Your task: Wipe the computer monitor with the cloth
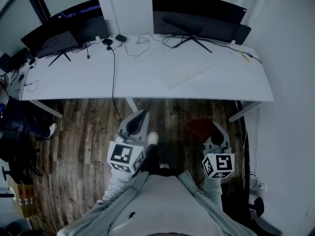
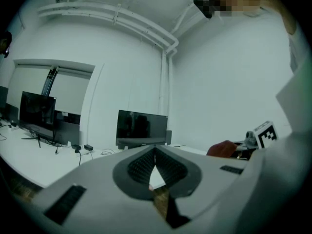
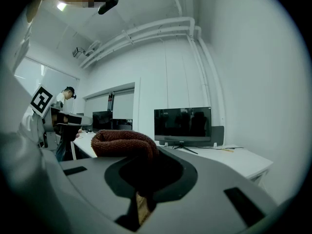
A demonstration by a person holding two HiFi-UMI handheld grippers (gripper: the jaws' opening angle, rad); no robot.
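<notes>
The right claw [image 1: 216, 132] is gripping the reddish cloth [image 3: 122, 143], which is bunching up over its jaws, near the person and well short of the monitor [image 1: 197, 14] at the far right of the white surface [image 1: 88, 80]. The left claw [image 1: 139, 118] is hanging clenched on nothing. The grip looks loose, so the cloth may be slipping out during the reach. Pushing hard risks rocking the monitor on its thin stand [image 1: 189, 39].

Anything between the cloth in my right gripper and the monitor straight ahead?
Nothing visible does. The right gripper holds the cloth; only floor and low desk surface lie before the monitor, whose screen faces it unobstructed.
</notes>
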